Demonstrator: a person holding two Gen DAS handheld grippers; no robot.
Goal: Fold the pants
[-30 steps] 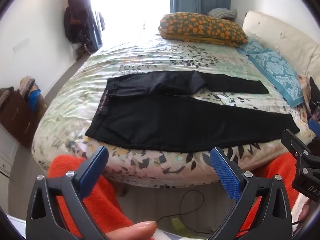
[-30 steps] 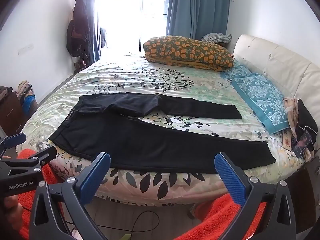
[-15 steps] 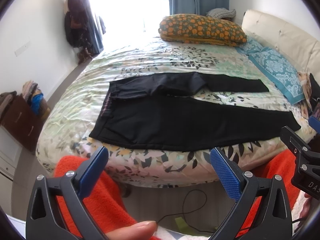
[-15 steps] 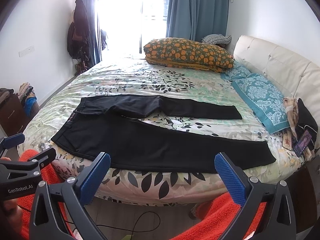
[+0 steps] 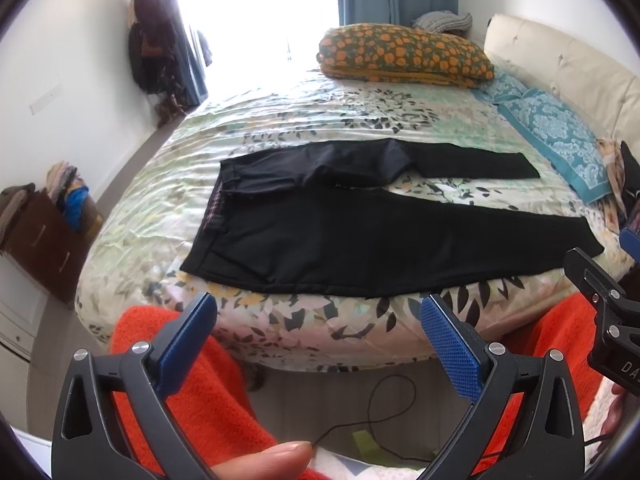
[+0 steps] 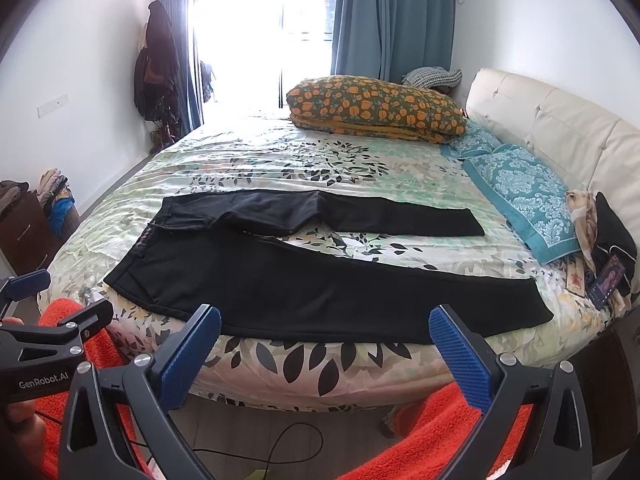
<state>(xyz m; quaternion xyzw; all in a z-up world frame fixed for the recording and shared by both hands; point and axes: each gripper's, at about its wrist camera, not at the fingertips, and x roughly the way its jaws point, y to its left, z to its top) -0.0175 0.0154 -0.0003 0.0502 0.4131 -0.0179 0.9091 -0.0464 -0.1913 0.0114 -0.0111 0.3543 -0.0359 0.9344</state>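
Black pants [image 5: 360, 232] lie spread flat on the floral bedspread, waist at the left, both legs running right and splayed apart; they show in the right wrist view too [image 6: 312, 280]. The far leg [image 6: 400, 216] is narrower and partly folded near the crotch. My left gripper [image 5: 318, 336] is open and empty, held off the bed's near edge. My right gripper [image 6: 324, 344] is also open and empty, off the near edge. Each gripper shows at the other view's side: right [image 5: 600, 300], left [image 6: 48, 320].
The bed [image 6: 360, 160] carries an orange-patterned pillow [image 6: 376, 108] at the back, teal pillows [image 6: 516, 184] and a phone [image 6: 606, 286] at the right by the cream headboard. An orange garment [image 5: 192, 380] and a cable [image 5: 372, 408] lie below. A brown cabinet [image 5: 36, 240] stands left.
Both grippers have drawn slightly up and back, so the bed and pants sit a little lower and farther in view. The pants have not moved. Both jaws stay open.
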